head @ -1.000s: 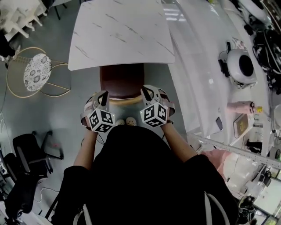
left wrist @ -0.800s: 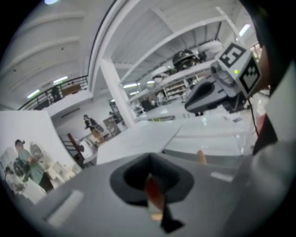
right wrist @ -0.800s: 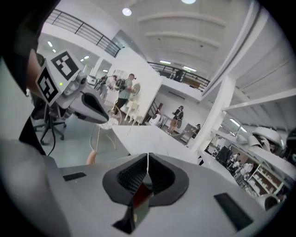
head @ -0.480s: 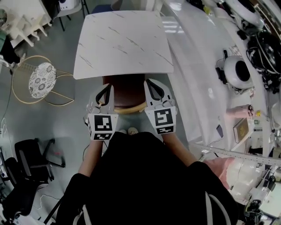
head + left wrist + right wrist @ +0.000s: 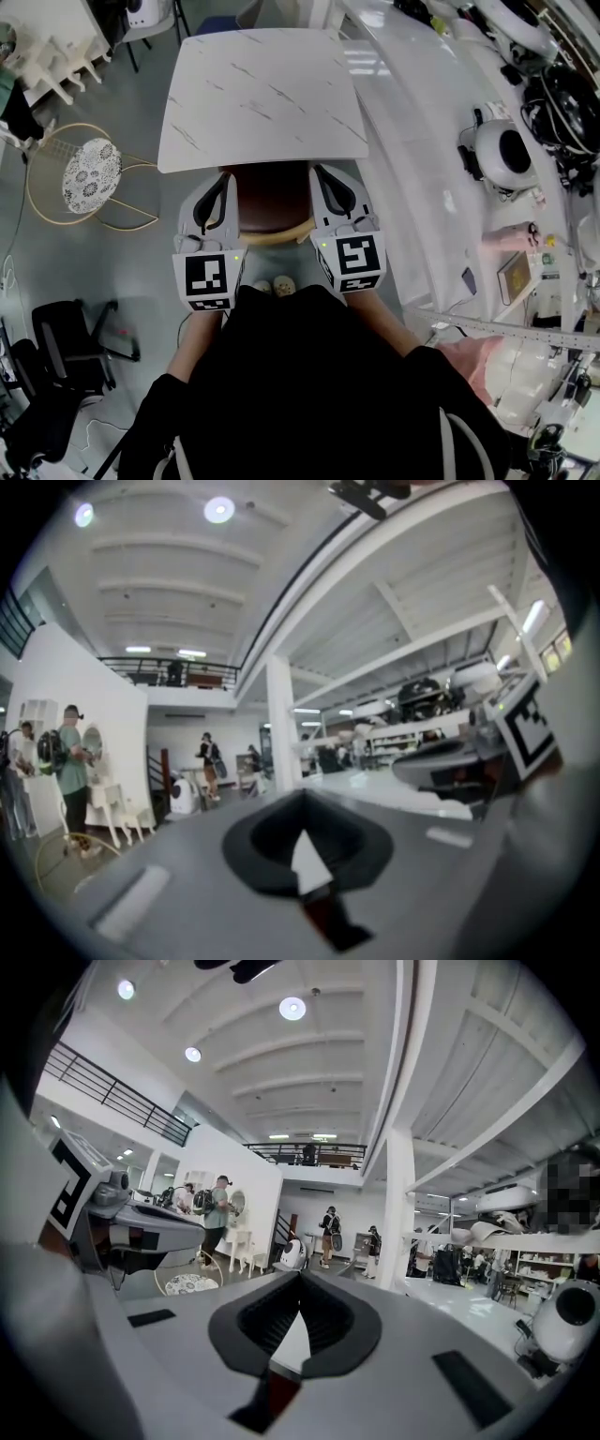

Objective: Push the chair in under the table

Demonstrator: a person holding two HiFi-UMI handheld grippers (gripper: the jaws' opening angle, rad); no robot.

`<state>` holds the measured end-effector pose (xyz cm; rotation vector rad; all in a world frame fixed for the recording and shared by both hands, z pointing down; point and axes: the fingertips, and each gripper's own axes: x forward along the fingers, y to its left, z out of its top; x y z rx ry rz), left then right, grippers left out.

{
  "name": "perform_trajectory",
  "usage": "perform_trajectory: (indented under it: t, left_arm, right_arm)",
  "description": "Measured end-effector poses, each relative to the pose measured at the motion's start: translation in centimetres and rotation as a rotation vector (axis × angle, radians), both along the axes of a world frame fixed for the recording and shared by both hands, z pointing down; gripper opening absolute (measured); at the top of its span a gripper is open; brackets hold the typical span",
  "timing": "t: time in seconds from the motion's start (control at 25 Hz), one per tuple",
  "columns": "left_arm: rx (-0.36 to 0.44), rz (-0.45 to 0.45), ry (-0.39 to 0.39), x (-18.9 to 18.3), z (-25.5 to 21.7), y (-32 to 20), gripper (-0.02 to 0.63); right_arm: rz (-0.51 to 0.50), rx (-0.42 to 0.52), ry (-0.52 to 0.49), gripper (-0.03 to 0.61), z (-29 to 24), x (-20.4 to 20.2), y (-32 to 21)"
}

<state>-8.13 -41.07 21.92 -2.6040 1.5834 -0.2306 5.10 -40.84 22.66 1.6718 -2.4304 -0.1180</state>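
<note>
Partly under the table [image 5: 262, 94], chair [image 5: 272, 199] between left gripper [image 5: 225, 186] and right gripper [image 5: 322, 178], both clenched

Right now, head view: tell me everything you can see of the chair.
The chair has a dark brown, leather-looking seat and a curved, tan, wood-looking backrest. It stands upright facing the white marble-look table, with the front of its seat under the table edge. Its legs are hidden. The left gripper and right gripper, fingers together, sit at the backrest's two ends; actual contact is hidden beneath them.
</note>
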Motion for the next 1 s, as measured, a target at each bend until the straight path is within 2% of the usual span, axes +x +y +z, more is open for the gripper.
perform_trajectory:
  t: [0.48, 1.0]
  left_arm:
    - [0.012, 0.014, 0.017, 0.40, 0.38, 0.52, 0.008]
    - [0.007, 0.004, 0.028, 0.36, 0.56, 0.52, 0.008]
  right_arm:
    - [-0.012, 0.023, -0.054, 0.020, -0.38, -0.36, 0.48]
    - [0.002, 0.039, -0.065, 0.020, -0.42, 0.10, 0.49]
